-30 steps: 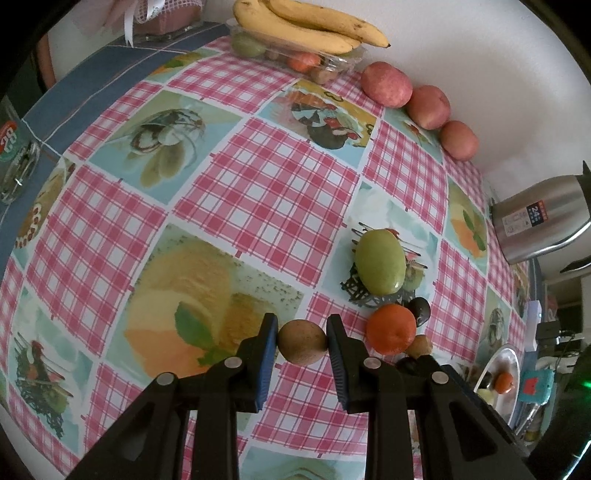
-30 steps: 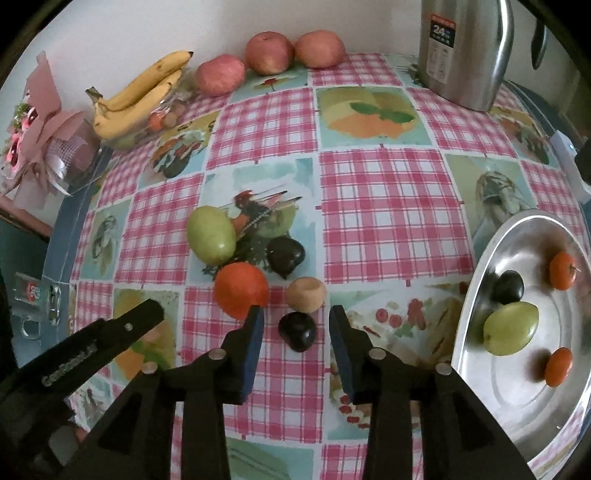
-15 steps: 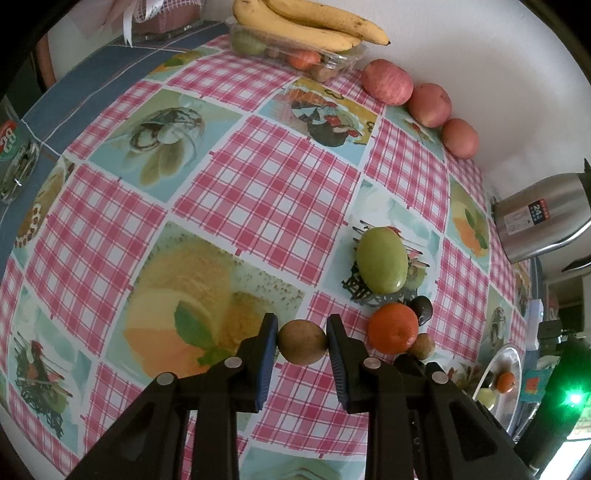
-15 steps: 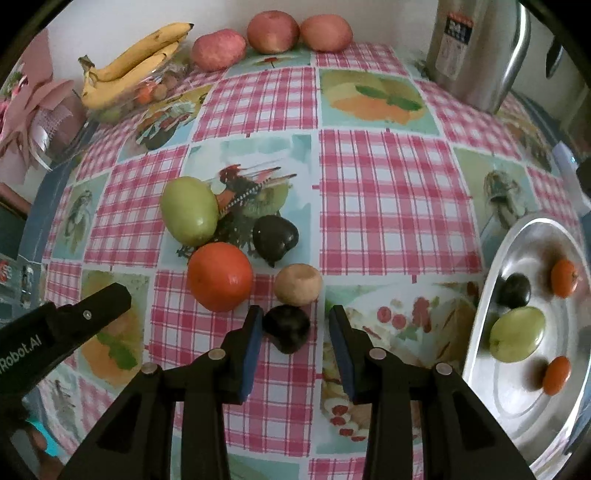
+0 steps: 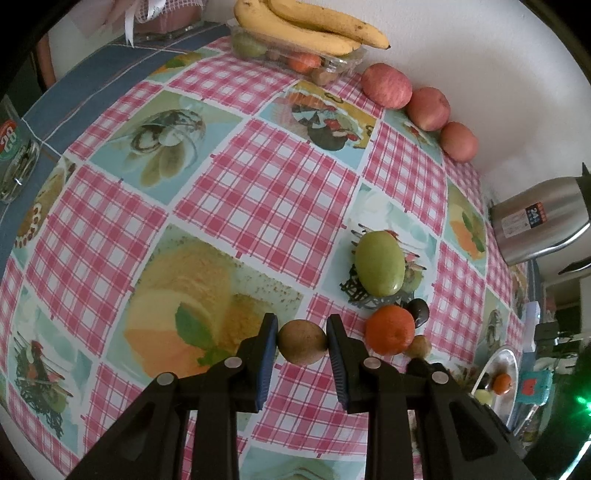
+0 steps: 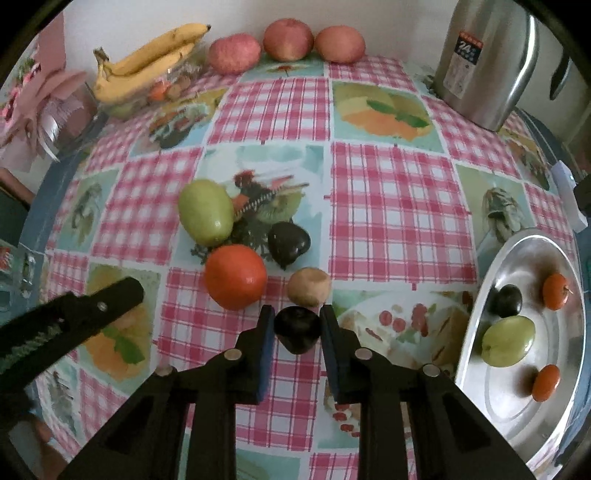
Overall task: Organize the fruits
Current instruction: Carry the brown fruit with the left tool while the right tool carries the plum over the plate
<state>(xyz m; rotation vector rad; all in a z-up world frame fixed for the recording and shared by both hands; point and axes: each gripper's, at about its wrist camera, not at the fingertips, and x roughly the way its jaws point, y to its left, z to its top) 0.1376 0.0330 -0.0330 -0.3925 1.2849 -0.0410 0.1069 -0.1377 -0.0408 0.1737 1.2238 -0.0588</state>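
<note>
Two tools grip fruit: left tool (image 5: 302, 341) a brown fruit (image 5: 302, 342), right tool (image 6: 297, 328) a dark plum (image 6: 297, 329).

Both cameras are looking steeply down along their own black fingers at the checked tablecloth (image 5: 258, 192), from close above it. The left one is facing toward the bananas (image 5: 314, 26) and the wall. The right one is sitting near the silver plate (image 6: 517, 417). Both are seeing the orange (image 5: 389, 329) (image 6: 235, 277), the green fruit beside the orange, the apples and the kettle (image 6: 480, 59).
</note>
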